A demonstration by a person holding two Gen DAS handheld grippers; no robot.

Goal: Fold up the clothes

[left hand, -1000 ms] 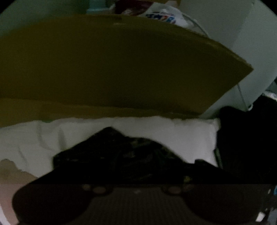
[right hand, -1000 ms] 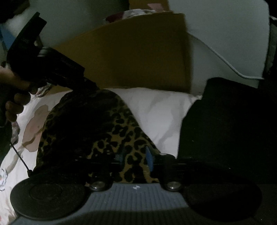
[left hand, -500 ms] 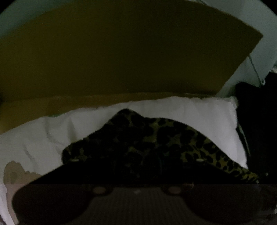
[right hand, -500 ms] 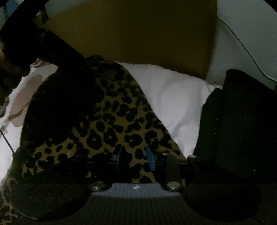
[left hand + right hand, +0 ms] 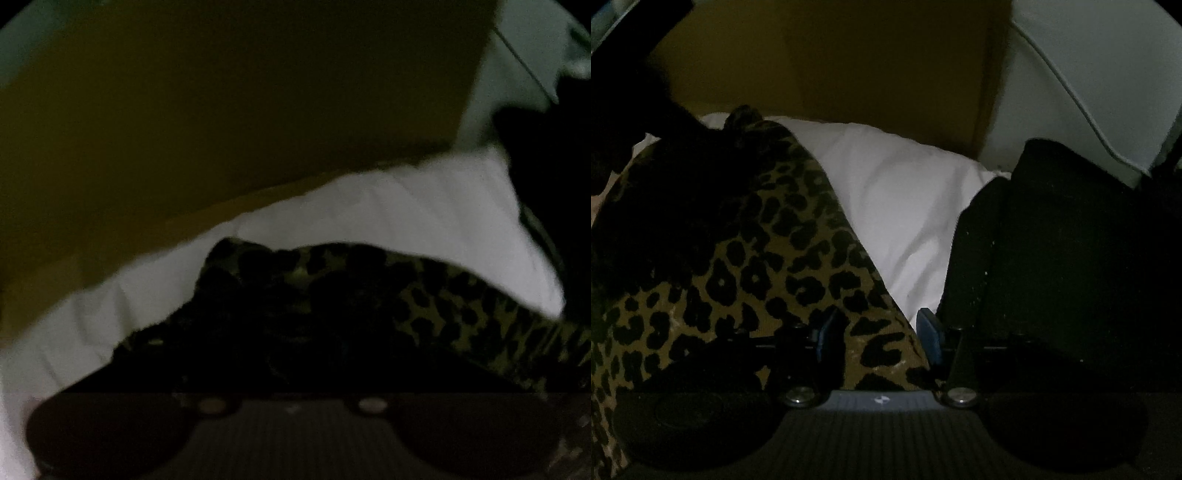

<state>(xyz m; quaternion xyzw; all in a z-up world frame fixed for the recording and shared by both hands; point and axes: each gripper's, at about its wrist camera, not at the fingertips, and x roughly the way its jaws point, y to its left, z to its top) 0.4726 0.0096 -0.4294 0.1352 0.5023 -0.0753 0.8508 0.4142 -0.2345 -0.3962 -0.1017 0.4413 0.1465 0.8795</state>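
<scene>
Both claws have pushed forward and lower since a second ago; the leopard cloth (image 5: 746,258) now fills more of each view. Right claw (image 5: 877,334): blue pads spread apart, cloth edge lying between them, not pinched. Left claw (image 5: 291,332): too dark, can't tell its state. The cloth lies on a white pillow (image 5: 897,206), in front of one cardboard sheet (image 5: 831,55). Count: one cloth, one pillow, one black bundle (image 5: 1063,240) to the right, touching the pillow.
</scene>
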